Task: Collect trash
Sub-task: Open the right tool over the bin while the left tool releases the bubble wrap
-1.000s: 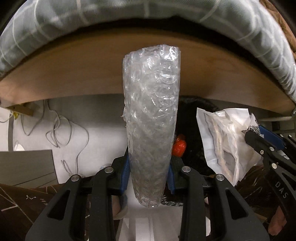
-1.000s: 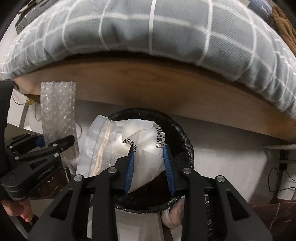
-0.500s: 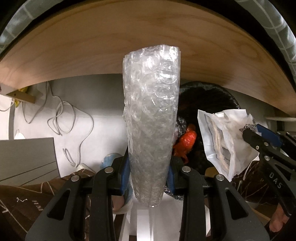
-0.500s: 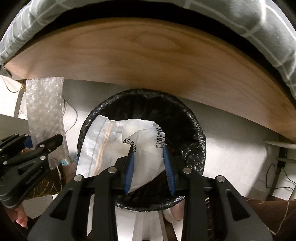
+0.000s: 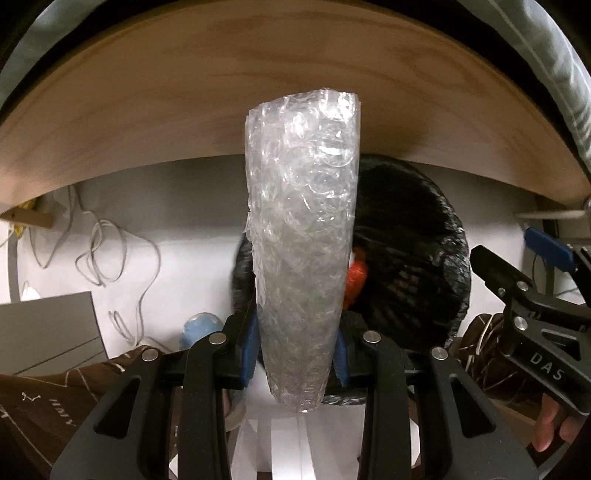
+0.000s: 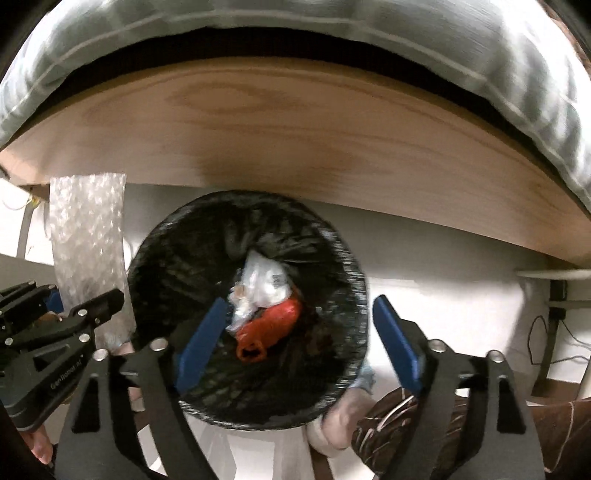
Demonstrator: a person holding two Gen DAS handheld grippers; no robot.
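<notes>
My left gripper (image 5: 297,343) is shut on a roll of clear bubble wrap (image 5: 301,240) that stands up between its blue pads, just left of the bin; the roll also shows in the right wrist view (image 6: 86,240). My right gripper (image 6: 299,343) is open and empty above a round bin lined with a black bag (image 6: 334,236). A white plastic mailer bag (image 6: 264,286) lies inside the bin beside a red wrapper (image 6: 269,326). The bin (image 5: 417,258) and the red wrapper (image 5: 354,280) show partly behind the bubble wrap in the left wrist view.
A wooden bed frame (image 6: 295,136) with a grey checked duvet (image 6: 295,33) overhangs the bin. Grey cables (image 5: 99,254) lie on the white floor at the left, next to a grey board (image 5: 48,332). The person's brown trousers (image 6: 554,435) are at the bottom.
My right gripper has opened and the white mailer bag has dropped into the bin. My left gripper still holds the bubble wrap and has shifted a little toward the bin.
</notes>
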